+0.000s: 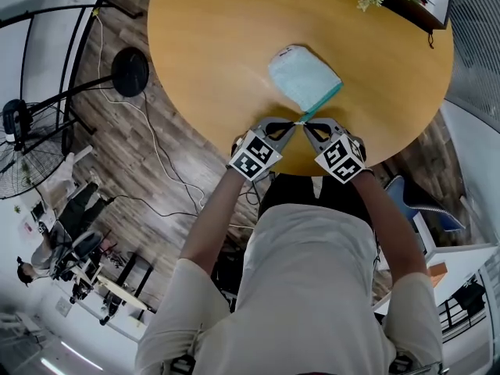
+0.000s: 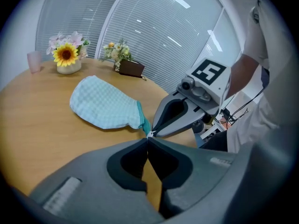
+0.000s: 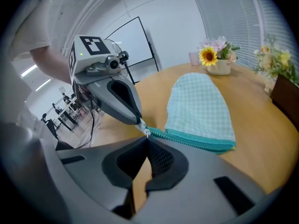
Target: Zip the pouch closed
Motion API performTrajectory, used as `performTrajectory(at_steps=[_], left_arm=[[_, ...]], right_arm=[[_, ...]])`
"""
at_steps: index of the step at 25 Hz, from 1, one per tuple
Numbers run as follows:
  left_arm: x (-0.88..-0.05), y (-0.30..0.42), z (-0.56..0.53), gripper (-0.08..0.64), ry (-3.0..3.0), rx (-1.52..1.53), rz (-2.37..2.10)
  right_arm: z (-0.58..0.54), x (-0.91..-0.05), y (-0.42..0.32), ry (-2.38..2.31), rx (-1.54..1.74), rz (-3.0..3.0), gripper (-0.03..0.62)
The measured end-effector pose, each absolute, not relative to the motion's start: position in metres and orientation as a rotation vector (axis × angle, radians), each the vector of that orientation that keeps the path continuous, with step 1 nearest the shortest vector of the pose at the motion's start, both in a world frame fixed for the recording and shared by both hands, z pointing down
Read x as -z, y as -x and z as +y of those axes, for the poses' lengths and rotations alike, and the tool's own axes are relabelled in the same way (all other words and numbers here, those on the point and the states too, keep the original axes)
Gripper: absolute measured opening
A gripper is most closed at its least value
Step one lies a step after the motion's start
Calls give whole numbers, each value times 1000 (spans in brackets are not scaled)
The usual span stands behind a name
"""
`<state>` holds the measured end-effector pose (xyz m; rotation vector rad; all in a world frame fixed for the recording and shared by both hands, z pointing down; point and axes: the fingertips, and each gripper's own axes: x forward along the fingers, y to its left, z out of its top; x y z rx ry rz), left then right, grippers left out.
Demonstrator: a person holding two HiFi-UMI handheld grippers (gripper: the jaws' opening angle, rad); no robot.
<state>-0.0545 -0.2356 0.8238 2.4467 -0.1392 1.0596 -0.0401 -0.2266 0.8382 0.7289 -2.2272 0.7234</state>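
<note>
Clenching left gripper (image 2: 147, 140) and right gripper (image 3: 147, 139) on the teal zipper (image 3: 201, 141) at its near end, you keep the pale-blue checked fabric pouch (image 1: 303, 76) taut, likely so it zips smoothly.

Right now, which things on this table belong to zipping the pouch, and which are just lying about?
Job: pouch, teal zipper, left gripper and right gripper, both shut at the zipper's end.
Lying about: sunflower vase, boxed flowers, pink cup.
</note>
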Motion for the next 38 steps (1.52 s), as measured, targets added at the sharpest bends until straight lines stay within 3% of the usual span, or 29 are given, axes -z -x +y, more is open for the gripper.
performTrajectory(at_steps=[38], left_arm=[[-709, 58, -217, 19, -2436, -1044, -397]], right_arm=[[-227, -745, -87, -728, -601, -2206, 2]])
